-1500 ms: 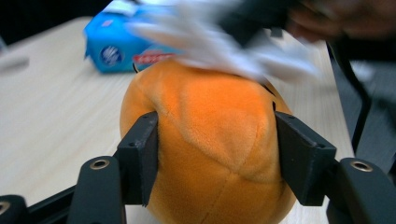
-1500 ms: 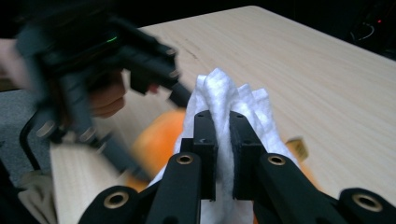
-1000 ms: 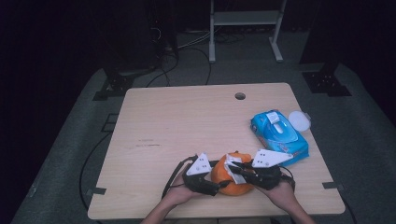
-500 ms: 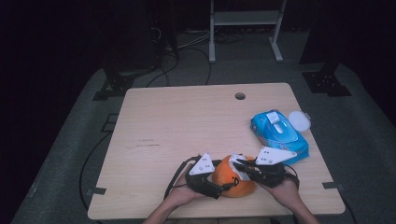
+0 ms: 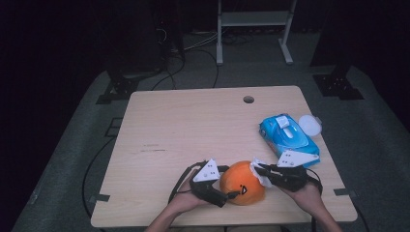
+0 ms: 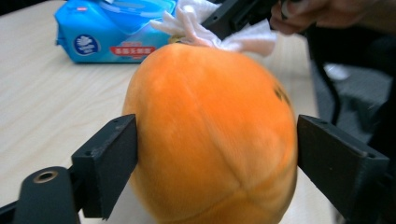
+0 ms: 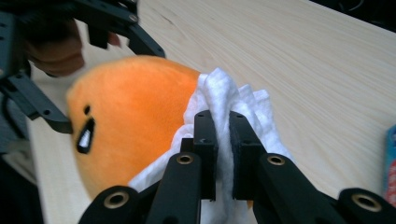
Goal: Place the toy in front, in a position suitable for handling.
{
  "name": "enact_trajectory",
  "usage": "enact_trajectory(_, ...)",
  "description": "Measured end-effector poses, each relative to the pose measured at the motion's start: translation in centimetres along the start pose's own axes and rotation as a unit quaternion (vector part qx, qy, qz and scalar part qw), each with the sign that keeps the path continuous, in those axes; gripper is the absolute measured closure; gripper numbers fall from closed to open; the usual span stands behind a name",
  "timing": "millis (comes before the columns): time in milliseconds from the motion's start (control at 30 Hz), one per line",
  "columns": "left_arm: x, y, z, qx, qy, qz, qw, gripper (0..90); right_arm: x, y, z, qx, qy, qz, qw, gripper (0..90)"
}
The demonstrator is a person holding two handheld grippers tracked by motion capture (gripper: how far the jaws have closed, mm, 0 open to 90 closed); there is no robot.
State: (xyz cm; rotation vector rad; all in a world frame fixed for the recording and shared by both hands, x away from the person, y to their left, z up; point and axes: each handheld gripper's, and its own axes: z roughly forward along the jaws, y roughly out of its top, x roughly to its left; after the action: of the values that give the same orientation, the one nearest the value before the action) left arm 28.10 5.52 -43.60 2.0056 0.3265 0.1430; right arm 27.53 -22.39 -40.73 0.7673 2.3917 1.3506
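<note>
Right gripper clamps a white wipe against the orange plush toy, its face toward the table's near edge; left gripper, jaws just opening, straddles it beside the blue wipes pack, label illegible.

Left gripper: held in left hand, forearm entering from bottom edge, jaws pointing right along table. Jaws have just been opening; orange plush toy stands between them, left pad at its side, right pad seemingly just clear, contact hard to judge.

Right gripper: held in right hand, jaws pointing left toward other gripper. Jaws clamped tight on white wipe, wipe pressed against plush toy.
</note>
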Motion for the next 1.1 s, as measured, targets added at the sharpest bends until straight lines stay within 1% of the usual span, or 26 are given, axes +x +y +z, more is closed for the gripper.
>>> enact_trajectory(67, -0.1, 0.1, 0.2, 0.006, 0.004, -0.009, 0.9999, 14.2, 0.7, 0.4, 0.0, -0.010, 0.014, -0.003, 0.9999, 82.6)
enact_trajectory(100, -0.1, 0.1, 0.3, 0.004, 0.005, -0.015, 0.9999, 14.1, 1.2, 0.7, 0.2, -0.014, 0.023, -0.004, 0.9996, 82.6)
enact_trajectory(133, -0.2, 0.2, 0.3, 0.002, 0.007, -0.016, 0.9998, 14.7, 1.8, 1.0, 0.4, -0.017, 0.034, -0.009, 0.9992, 82.6)
enact_trajectory(167, -0.3, 0.2, 0.3, -0.001, 0.012, -0.007, 0.9999, 18.8, 2.4, 1.3, 0.8, -0.021, 0.043, -0.015, 0.9987, 82.6)
enact_trajectory(233, -0.6, 0.0, 0.1, -0.001, 0.021, 0.020, 0.9996, 26.8, 3.6, 2.0, 1.4, -0.022, 0.051, -0.034, 0.9979, 82.5)
enact_trajectory(300, -0.7, -0.2, -0.1, -0.002, 0.025, 0.037, 0.9990, 32.0, 4.0, 2.4, 1.6, -0.021, 0.044, -0.050, 0.9976, 82.6)
enact_trajectory(367, -0.6, -0.3, -0.1, -0.003, 0.024, 0.045, 0.9987, 34.1, 3.4, 2.4, 1.6, -0.022, 0.048, -0.044, 0.9976, 82.6)
enact_trajectory(433, -0.5, -0.4, -0.1, -0.003, 0.024, 0.050, 0.9985, 34.1, 2.3, 2.0, 1.3, -0.018, 0.027, -0.039, 0.9987, 82.6)
enact_trajectory(467, -0.5, -0.5, -0.1, -0.004, 0.024, 0.050, 0.9985, 33.9, 1.6, 1.7, 1.1, -0.014, 0.022, -0.030, 0.9992, 82.6)
enact_trajectory(500, -0.4, -0.5, -0.1, -0.003, 0.024, 0.050, 0.9985, 33.6, 0.7, 1.2, 0.7, -0.011, 0.019, -0.015, 0.9996, 82.6)
enact_trajectory(533, -0.3, -0.5, -0.1, -0.003, 0.022, 0.048, 0.9986, 33.1, 0.3, 0.9, 0.6, -0.009, 0.013, -0.010, 0.9998, 82.6)
enact_trajectory(567, -0.2, -0.5, -0.1, -0.003, 0.021, 0.045, 0.9988, 31.7, -0.2, 0.5, 0.4, -0.004, 0.007, -0.002, 1.0000, 82.6)
enact_trajectory(633, 0.0, -0.4, 0.0, 0.001, 0.018, 0.024, 0.9995, 24.6, -0.6, 0.0, 0.1, 0.003, 0.007, 0.010, 0.9999, 82.6)
enact_trajectory(700, 0.3, 0.0, 0.0, 0.011, 0.007, -0.004, 0.9999, 15.1, -0.2, 0.1, 0.2, 0.005, 0.004, 0.000, 1.0000, 82.6)
enact_trajectory(733, 0.4, 0.1, 0.1, 0.011, 0.004, -0.018, 0.9998, 11.7, 0.1, 0.2, 0.2, 0.006, 0.003, -0.003, 1.0000, 82.6)
enact_trajectory(767, 0.4, 0.2, 0.2, 0.010, 0.002, -0.037, 0.9993, 11.0, 0.4, 0.4, 0.3, 0.004, 0.007, -0.004, 1.0000, 82.6)
enact_trajectory(800, 0.5, 0.2, 0.3, 0.008, 0.002, -0.055, 0.9984, 10.9, 0.7, 0.6, 0.4, -0.001, 0.018, -0.003, 0.9998, 82.6)
enact_trajectory(833, 0.7, 0.1, 0.4, 0.010, 0.002, -0.069, 0.9976, 10.9, 1.2, 0.8, 0.5, -0.002, 0.026, -0.007, 0.9996, 82.6)
enact_trajectory(867, 0.7, 0.1, 0.4, 0.009, 0.005, -0.072, 0.9973, 13.4, 1.6, 1.0, 0.7, -0.001, 0.029, -0.018, 0.9994, 82.6)
enact_trajectory(900, 0.7, 0.0, 0.4, 0.002, 0.013, -0.061, 0.9980, 21.7, 2.1, 1.1, 0.8, 0.000, 0.029, -0.027, 0.9992, 82.6)
enact_trajectory(933, 0.6, -0.1, 0.2, -0.001, 0.020, -0.050, 0.9986, 28.0, 2.3, 1.3, 1.0, 0.000, 0.033, -0.029, 0.9990, 82.6)
enact_trajectory(967, 0.4, 0.0, 0.2, -0.009, 0.025, -0.039, 0.9989, 32.6, 2.5, 1.4, 1.0, -0.002, 0.033, -0.034, 0.9989, 82.6)
enact_trajectory(1000, 0.2, 0.0, 0.1, -0.023, 0.029, -0.022, 0.9991, 35.8, 2.6, 1.6, 1.0, -0.003, 0.032, -0.037, 0.9988, 82.6)
enact_trajectory(1033, 0.0, 0.2, 0.0, -0.034, 0.037, 0.001, 0.9988, 37.7, 2.8, 1.9, 1.0, -0.008, 0.030, -0.039, 0.9988, 82.6)
enact_trajectory(1067, -0.3, 0.3, -0.1, -0.045, 0.050, 0.027, 0.9974, 39.4, 2.9, 2.2, 0.9, -0.017, 0.027, -0.044, 0.9985, 82.7)
enact_trajectory(1100, -0.5, 0.4, -0.1, -0.054, 0.069, 0.057, 0.9945, 39.9, 3.0, 2.6, 0.7, -0.025, 0.021, -0.050, 0.9982, 82.6)
